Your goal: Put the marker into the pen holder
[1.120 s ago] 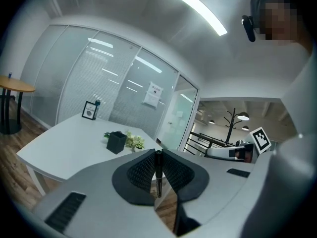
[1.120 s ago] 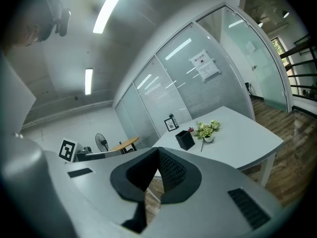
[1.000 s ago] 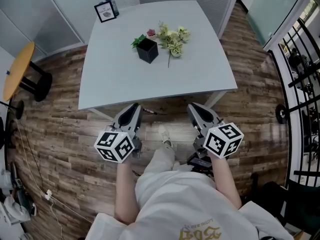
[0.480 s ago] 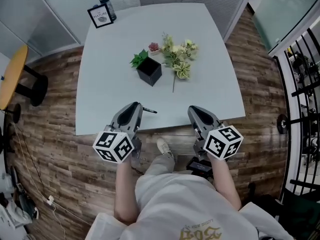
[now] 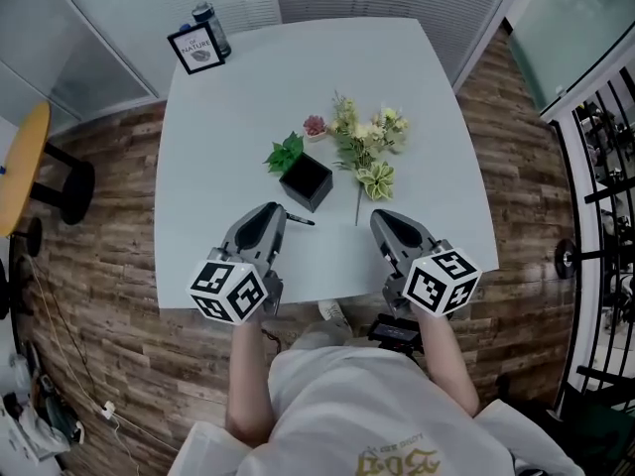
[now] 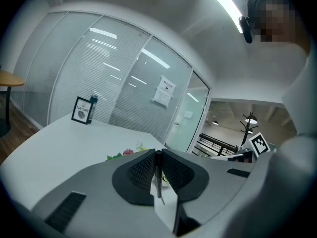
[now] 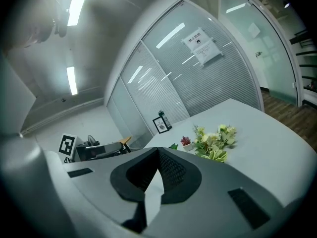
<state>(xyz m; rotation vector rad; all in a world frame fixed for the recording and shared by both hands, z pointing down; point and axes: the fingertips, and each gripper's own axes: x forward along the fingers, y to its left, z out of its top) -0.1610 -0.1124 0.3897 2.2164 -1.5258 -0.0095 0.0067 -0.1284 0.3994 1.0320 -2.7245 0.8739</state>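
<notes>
The black square pen holder (image 5: 307, 181) stands near the middle of the white table (image 5: 218, 137). A thin black marker (image 5: 299, 219) pokes out to the right of my left gripper (image 5: 271, 210), just short of the holder. In the left gripper view the marker (image 6: 158, 175) stands upright, pinched between the closed jaws of the left gripper (image 6: 157, 155). My right gripper (image 5: 383, 218) hovers over the table's near edge, right of the holder. Its jaws are shut with nothing between them in the right gripper view, where the right gripper (image 7: 157, 152) points toward the flowers (image 7: 214, 142).
A spray of pale flowers (image 5: 369, 149), green leaves (image 5: 286, 153) and a small pink pot (image 5: 315, 126) lie beside the holder. A framed card (image 5: 195, 48) and a dark bottle (image 5: 210, 16) stand at the far left corner. A yellow side table (image 5: 18, 162) is left, railings (image 5: 605, 147) right.
The person has stepped toward the table. Both grippers, earlier over the wooden floor, now hang over the table's near edge, with the marker tip close to the pen holder.
</notes>
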